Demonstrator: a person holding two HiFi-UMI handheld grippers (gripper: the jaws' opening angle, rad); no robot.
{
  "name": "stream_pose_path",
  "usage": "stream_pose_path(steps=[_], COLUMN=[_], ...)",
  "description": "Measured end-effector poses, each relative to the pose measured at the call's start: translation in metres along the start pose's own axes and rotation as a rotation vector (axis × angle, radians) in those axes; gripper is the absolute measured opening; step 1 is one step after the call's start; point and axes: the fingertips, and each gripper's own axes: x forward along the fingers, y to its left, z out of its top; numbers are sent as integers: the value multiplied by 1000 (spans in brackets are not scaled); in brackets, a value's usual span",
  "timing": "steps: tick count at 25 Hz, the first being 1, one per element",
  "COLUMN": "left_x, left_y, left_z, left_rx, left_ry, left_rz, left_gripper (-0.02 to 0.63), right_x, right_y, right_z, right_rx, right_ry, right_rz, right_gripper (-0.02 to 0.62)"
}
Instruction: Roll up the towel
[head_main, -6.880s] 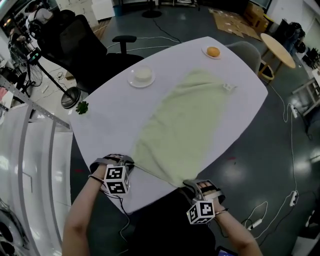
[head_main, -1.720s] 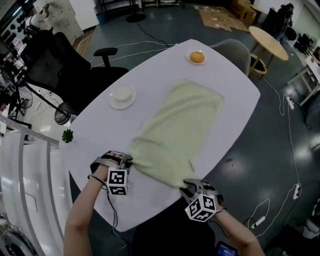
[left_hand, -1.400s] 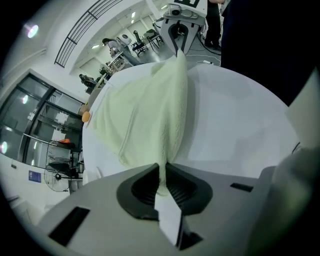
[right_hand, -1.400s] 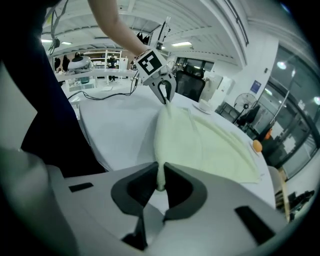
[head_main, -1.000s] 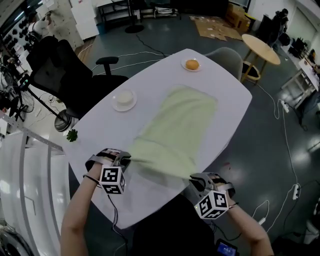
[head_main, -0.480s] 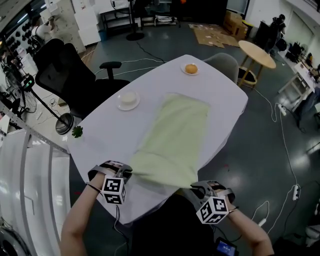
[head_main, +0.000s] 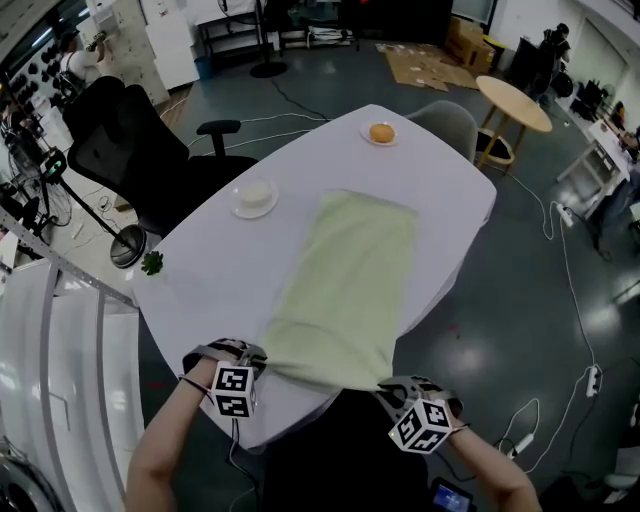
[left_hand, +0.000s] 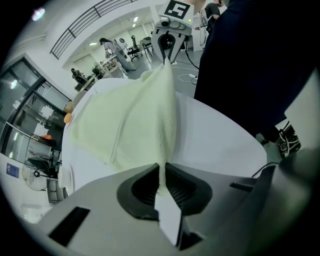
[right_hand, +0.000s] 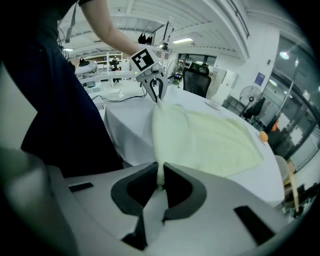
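Pale green towel (head_main: 345, 270) lies along the white table (head_main: 200, 275); my left gripper (head_main: 254, 358) and right gripper (head_main: 386, 384) each pinch a near corner.

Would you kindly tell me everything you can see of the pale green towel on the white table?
The towel is a pale yellow-green, soft-looking cloth, a long rectangle spread lengthwise and mostly flat on the white table, not yet rolled. At the table's near edge the left gripper and right gripper each pinch one corner in shut jaws, so the near edge is raised and stretched between them, with soft folds running from each corner.
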Motion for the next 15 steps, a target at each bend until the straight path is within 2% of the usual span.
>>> stream_pose_path(steps=[3,7,11,15], left_x=[-5,-7,-12,-8], left_y=[12,20,47,75], left_z=[1,7,12,12], left_rx=[-38,-146,-243,-256], left_ry=[-15,-40,-84,-79], left_rz=[-8,-104,-124,-121], left_gripper=[48,48,48,49], right_x=[-5,-13,-15,-8], right_y=[-10,-34,-66,-93], right_z=[4,8,12,9], right_rx=[85,219,305,340], right_ry=[-41,-109,-152,-150], right_rz=[16,32,30,23], right_gripper=[41,43,46,51])
